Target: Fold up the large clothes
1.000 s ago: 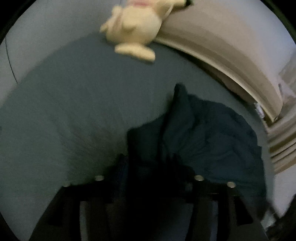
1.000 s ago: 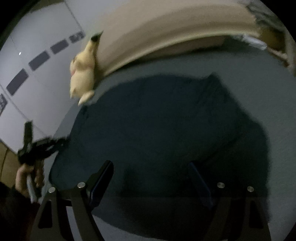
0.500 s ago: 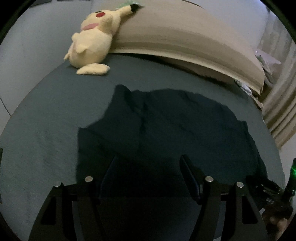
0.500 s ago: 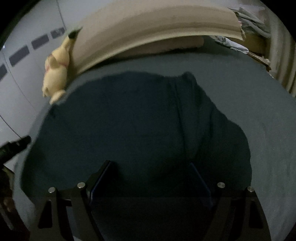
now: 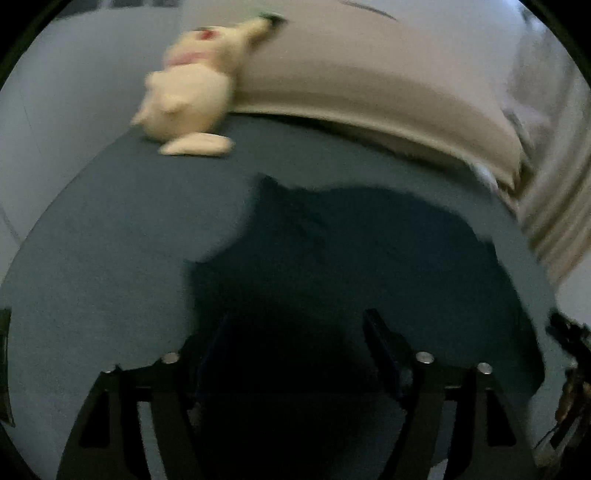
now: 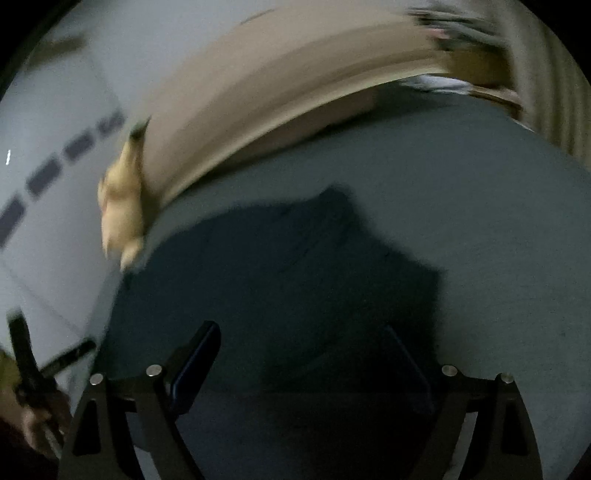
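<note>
A dark navy garment (image 5: pixel 351 258) (image 6: pixel 277 288) lies spread flat on the blue-grey bed (image 5: pixel 110 240) (image 6: pixel 498 221). My left gripper (image 5: pixel 299 328) hovers over the garment's near edge, its jaws opening, with nothing pinched between the pads. Over the same edge from the other side hangs my right gripper (image 6: pixel 301 343), jaws opening wide and also free of cloth. The right gripper shows at the right border of the left wrist view (image 5: pixel 570 354); the left one, with the hand holding it, at the lower left of the right wrist view (image 6: pixel 33 376).
A pale yellow plush toy (image 5: pixel 192 99) (image 6: pixel 122 206) leans on a beige headboard cushion (image 5: pixel 369 81) (image 6: pixel 277 96) at the bed's far side. White wall panels (image 6: pixel 44 122) run to the left. Clutter (image 6: pixel 454 33) sits at the far right corner.
A second ago the left gripper held bunched cloth; the garment now lies flat and both grippers have spread wider and pulled back, so the garment sits farther away in both views.
</note>
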Demonstrator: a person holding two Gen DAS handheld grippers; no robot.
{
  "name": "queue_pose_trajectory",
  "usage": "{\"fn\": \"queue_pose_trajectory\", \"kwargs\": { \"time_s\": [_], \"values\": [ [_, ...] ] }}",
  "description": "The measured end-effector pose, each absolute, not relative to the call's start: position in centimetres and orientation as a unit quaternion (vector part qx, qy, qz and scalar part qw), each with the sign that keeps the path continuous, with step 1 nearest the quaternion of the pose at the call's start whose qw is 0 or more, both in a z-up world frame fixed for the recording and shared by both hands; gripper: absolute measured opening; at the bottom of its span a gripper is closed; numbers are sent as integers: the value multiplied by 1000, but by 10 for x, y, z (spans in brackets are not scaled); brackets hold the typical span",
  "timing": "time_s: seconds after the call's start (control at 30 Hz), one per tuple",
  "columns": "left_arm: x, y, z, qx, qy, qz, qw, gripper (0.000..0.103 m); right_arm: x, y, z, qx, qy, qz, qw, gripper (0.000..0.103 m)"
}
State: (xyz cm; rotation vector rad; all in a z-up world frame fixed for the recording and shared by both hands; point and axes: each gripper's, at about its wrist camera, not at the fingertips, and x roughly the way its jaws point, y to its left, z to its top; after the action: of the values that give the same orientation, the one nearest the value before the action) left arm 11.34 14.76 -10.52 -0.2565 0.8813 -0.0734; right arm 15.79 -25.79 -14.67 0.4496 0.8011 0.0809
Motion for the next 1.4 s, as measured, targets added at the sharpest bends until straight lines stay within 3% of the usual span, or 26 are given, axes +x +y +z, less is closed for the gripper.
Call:
{"fn": "queue_pose_trajectory", "kwargs": {
  "time_s": [0.2,0.33,0.57,0.63,0.67,0.7,0.73,0.9,1.03,1.1,1.2,1.27,1.33,1.4],
  "values": [
    [125,234,-148,-271,489,-4,829,81,147,-345,-187,349,411,24,842,97],
    [126,230,-164,-295,497,-54,814,81,154,-351,-218,399,432,63,806,97],
    [137,215,-183,-325,523,-115,780,81,178,-332,-230,391,450,108,796,96],
    [140,213,-184,-326,526,-125,775,81,185,-327,-235,380,461,107,795,93],
    [141,211,-184,-326,530,-134,771,81,188,-325,-236,378,465,113,792,85],
    [141,208,-184,-323,533,-139,769,81,192,-322,-238,377,468,123,790,64],
    [140,207,-182,-315,536,-138,771,81,195,-317,-237,372,476,138,785,53],
    [147,205,-185,-304,539,-142,773,81,201,-307,-236,336,486,129,797,54],
    [150,206,-187,-302,540,-144,772,81,205,-302,-244,345,491,135,788,65],
    [150,204,-187,-305,543,-156,767,81,205,-298,-243,330,494,140,792,64],
    [146,194,-185,-275,543,-164,777,81,207,-290,-235,301,499,146,800,51],
    [146,191,-185,-270,540,-164,780,80,208,-287,-232,291,501,146,802,50],
    [146,188,-185,-261,537,-167,785,63,210,-284,-233,287,505,145,801,50],
    [150,184,-185,-252,537,-167,787,57,212,-282,-233,284,506,145,801,50]
  ]
}}
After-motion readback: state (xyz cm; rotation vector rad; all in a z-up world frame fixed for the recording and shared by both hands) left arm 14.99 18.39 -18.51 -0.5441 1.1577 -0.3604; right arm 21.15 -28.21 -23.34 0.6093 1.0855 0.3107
